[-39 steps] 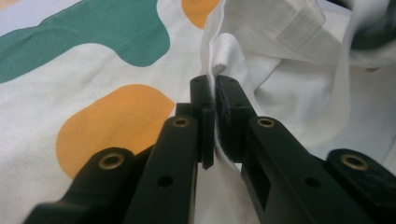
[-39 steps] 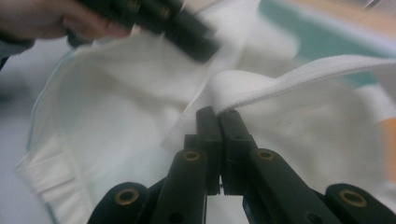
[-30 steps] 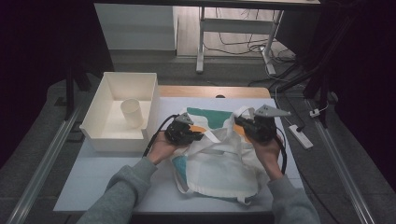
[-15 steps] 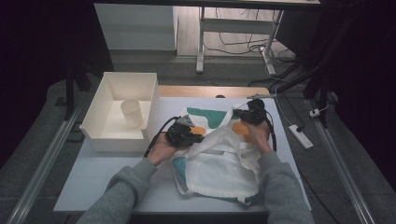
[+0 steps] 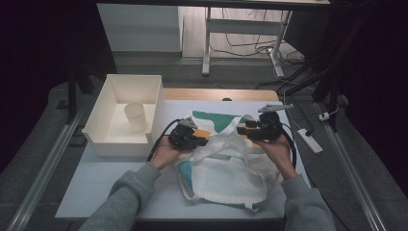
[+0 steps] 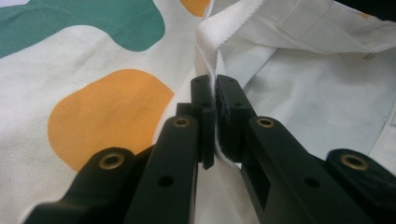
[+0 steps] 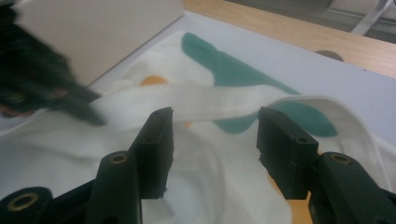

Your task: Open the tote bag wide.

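A white cloth bag [image 5: 231, 168] with green and orange blotches lies on the table. My left gripper [image 5: 195, 141] is at the bag's left side, shut on the rim. In the left gripper view the pads [image 6: 205, 102] pinch the upright white hem of the bag [image 6: 303, 93]. My right gripper [image 5: 244, 130] is at the bag's far right corner, and its jaws have just been opening. In the right gripper view, the right gripper [image 7: 212, 128] stands open with nothing pressed between its pads. A white strap [image 7: 210, 105] runs across just beyond them, over the bag [image 7: 210, 182].
A white bin [image 5: 103, 139] stands at the table's left with a white cup [image 5: 135, 116] upright inside it. A wooden strip [image 5: 216, 94] borders the table's far edge. A power strip [image 5: 309, 140] and cables lie on the floor at the right.
The right gripper's jaws have opened off the bag's fabric, and that hand has shifted a little. The left gripper has kept still, shut on the rim.
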`<state>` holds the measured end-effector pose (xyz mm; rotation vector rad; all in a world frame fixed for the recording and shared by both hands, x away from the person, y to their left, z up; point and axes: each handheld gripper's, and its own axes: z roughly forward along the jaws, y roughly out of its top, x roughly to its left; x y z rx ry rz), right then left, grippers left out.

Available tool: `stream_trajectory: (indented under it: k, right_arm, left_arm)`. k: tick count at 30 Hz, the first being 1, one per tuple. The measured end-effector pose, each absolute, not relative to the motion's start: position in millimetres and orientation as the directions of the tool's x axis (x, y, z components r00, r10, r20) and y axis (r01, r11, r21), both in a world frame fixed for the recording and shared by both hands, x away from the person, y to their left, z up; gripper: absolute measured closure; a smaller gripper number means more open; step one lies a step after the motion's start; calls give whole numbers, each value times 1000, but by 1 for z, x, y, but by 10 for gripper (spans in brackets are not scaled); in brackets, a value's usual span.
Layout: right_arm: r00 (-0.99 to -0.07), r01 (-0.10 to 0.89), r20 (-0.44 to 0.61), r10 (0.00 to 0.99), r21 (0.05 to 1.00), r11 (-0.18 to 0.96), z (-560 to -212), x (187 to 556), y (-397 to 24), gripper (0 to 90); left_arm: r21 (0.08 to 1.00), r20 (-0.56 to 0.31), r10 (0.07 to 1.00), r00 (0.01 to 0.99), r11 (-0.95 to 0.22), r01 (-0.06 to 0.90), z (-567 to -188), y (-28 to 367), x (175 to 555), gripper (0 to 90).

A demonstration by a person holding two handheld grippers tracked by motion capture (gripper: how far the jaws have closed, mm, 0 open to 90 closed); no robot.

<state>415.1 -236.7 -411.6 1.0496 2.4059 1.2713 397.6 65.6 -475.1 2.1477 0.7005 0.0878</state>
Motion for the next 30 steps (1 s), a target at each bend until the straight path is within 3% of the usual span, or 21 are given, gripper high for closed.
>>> stream_trajectory:
  k: [5,10,14,15,16,17,18,26,28,30]
  right_arm:
    - [-729,481,112,675,785,390,-423,389,-243,464]
    - [-707,509,71,704,741,437,-448,391,-239,485]
    - [-704,530,94,704,730,432,-459,398,-237,570]
    - [-711,528,95,697,727,440,-463,400,-233,695]
    - [-715,514,74,695,729,452,-464,399,-231,762]
    - [-715,514,74,695,729,452,-464,399,-231,762]
    - [-728,498,60,683,730,468,-463,396,-230,869]
    - [-761,458,60,646,755,469,-450,378,-241,887]
    - [-772,455,82,631,764,457,-446,370,-246,888]
    - [-774,449,76,629,766,461,-445,369,-246,889]
  left_arm:
    - [751,-179,513,840,-481,453,-475,66,398,850]
    - [750,-188,513,837,-476,460,-476,66,398,849]
    - [751,-190,509,840,-475,458,-476,67,398,849]
    - [750,-191,508,840,-476,458,-476,67,398,849]
    - [749,-190,509,840,-477,459,-476,67,398,849]
    - [749,-190,509,840,-478,459,-476,67,398,849]
    - [748,-191,509,839,-478,460,-476,68,397,849]
    - [754,-204,492,846,-473,456,-472,77,387,846]
    - [759,-187,491,851,-477,443,-469,77,384,782]
    - [775,-151,503,851,-474,418,-465,75,380,628]
